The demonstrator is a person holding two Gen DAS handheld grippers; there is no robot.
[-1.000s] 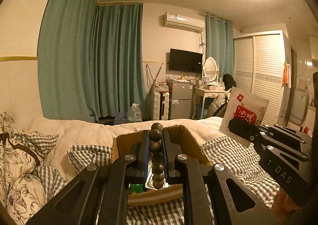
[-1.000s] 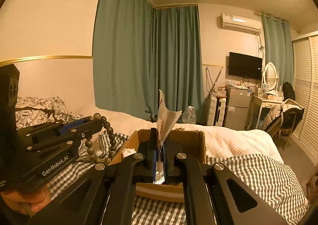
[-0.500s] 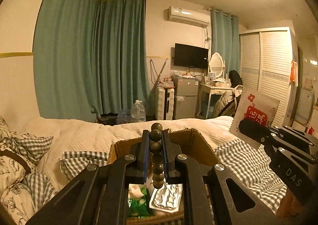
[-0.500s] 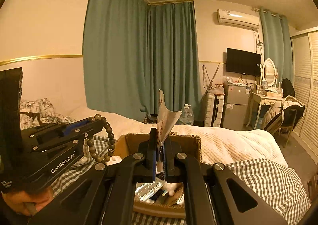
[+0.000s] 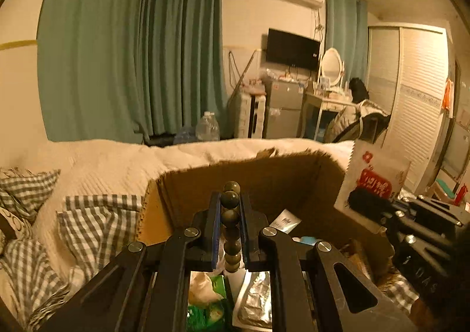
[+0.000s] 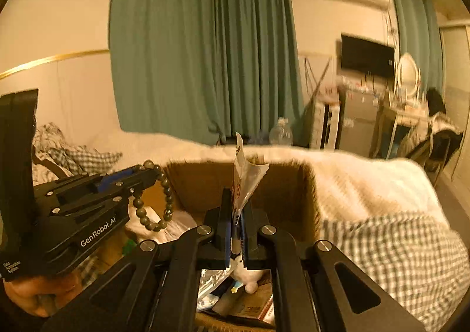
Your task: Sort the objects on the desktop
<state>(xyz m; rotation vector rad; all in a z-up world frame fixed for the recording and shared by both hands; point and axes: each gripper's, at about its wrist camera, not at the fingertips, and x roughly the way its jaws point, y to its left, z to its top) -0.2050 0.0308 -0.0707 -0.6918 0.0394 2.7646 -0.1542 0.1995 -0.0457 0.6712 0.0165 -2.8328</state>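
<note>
My left gripper [image 5: 230, 200] is shut on a dark bead bracelet [image 5: 230, 217] and holds it over the open cardboard box [image 5: 296, 176] on the bed. The bracelet also shows hanging from that gripper in the right wrist view [image 6: 164, 205]. My right gripper [image 6: 236, 200] is shut on a white snack packet [image 6: 245, 182] with red print, held upright over the same box [image 6: 282, 182]. The packet [image 5: 373, 179] and right gripper [image 5: 364, 200] show at the right of the left wrist view. Inside the box lie a green pack [image 5: 205, 308], a foil pack [image 5: 255, 299] and other small items.
The box stands on a bed with a cream quilt [image 5: 117, 161] and checked bedding [image 6: 390, 249]. Checked pillows [image 5: 26, 185] lie at the left. Green curtains, a water bottle [image 5: 207, 128], a fridge, a dressing table and a wardrobe stand beyond the bed.
Both grippers have moved forward and down over the box, which now fills more of each view. Both stay shut on their objects.
</note>
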